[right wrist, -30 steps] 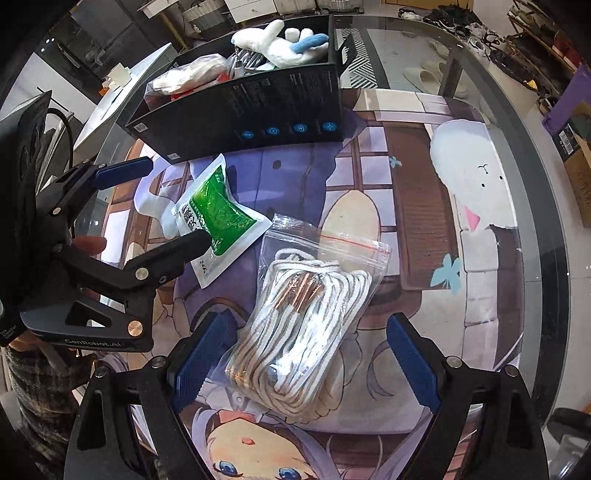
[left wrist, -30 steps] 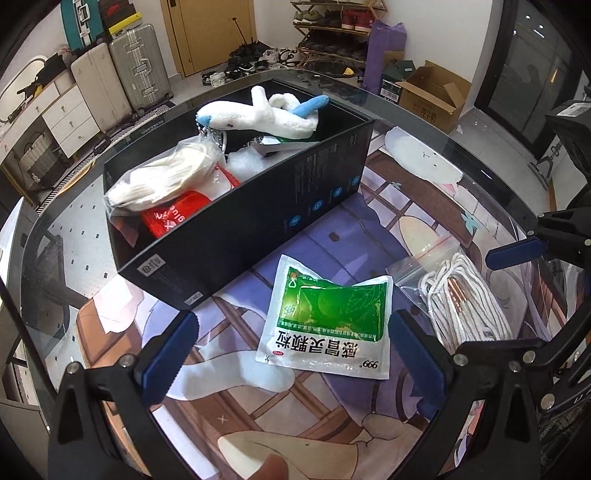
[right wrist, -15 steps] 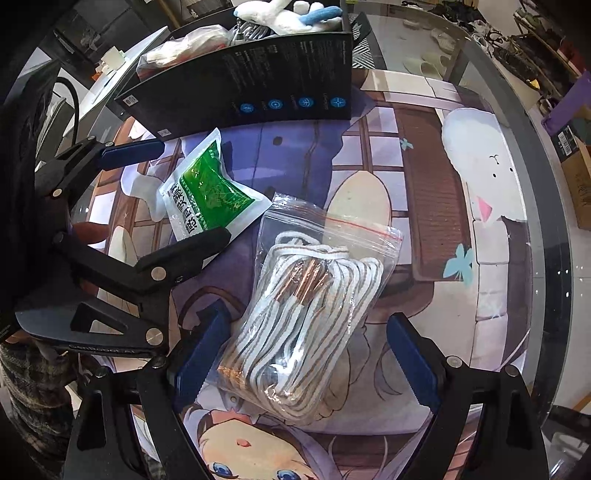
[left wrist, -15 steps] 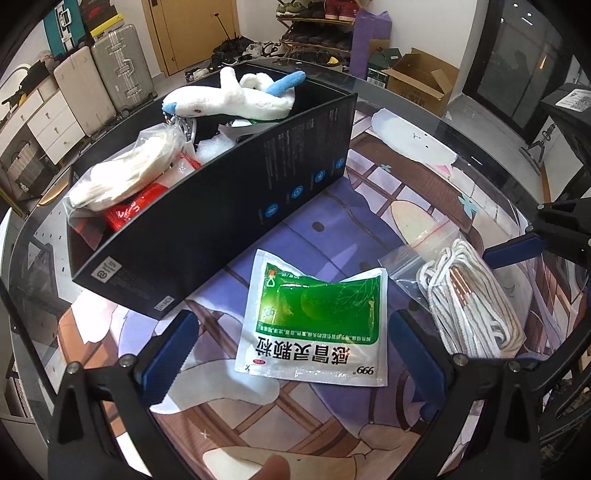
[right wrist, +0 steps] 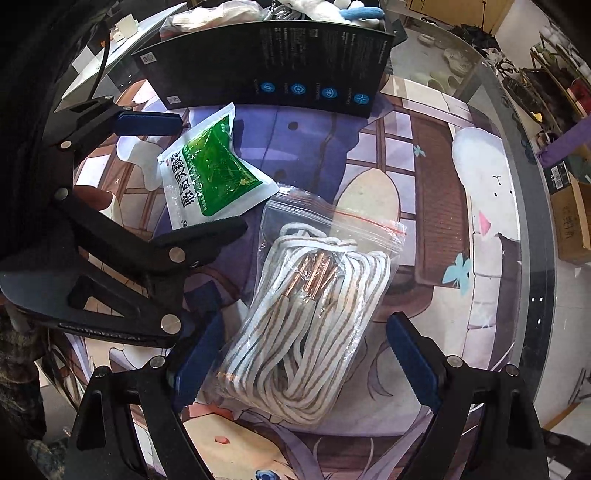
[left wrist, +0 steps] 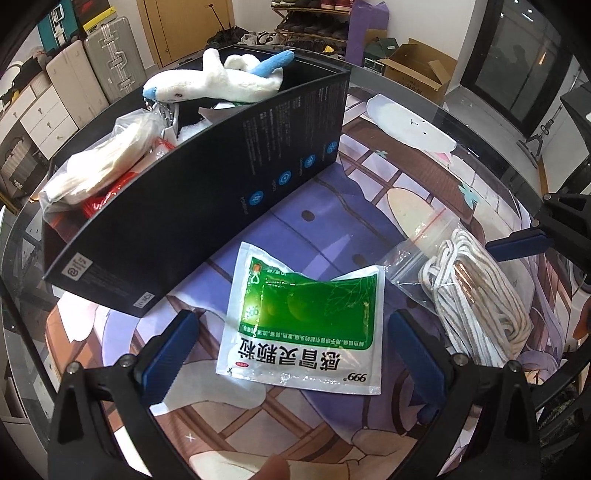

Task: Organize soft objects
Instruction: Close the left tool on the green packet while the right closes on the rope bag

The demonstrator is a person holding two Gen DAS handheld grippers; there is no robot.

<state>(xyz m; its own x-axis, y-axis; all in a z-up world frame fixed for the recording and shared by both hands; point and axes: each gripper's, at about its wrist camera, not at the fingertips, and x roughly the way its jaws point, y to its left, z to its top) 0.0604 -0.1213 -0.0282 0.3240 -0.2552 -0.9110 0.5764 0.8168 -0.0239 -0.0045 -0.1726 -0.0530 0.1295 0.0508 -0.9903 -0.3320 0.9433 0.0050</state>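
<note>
In the lower centre of the left wrist view, the left gripper stands wide apart astride the flat green-and-white foil sachet, seemingly lined up to pinch it. The right gripper, equally wide and holding nothing, brackets the clear zip bag of coiled white cord at lower centre. Both lie on the printed mat, presumably bound for the tall black cardboard box at upper left, already stuffed with a white plush toy.

Round glass table in a lived-in room

An anime-print mat covers the glass table. Far left stand two suitcases beside white drawers; far right, an open cardboard box and a shoe rack behind it.
</note>
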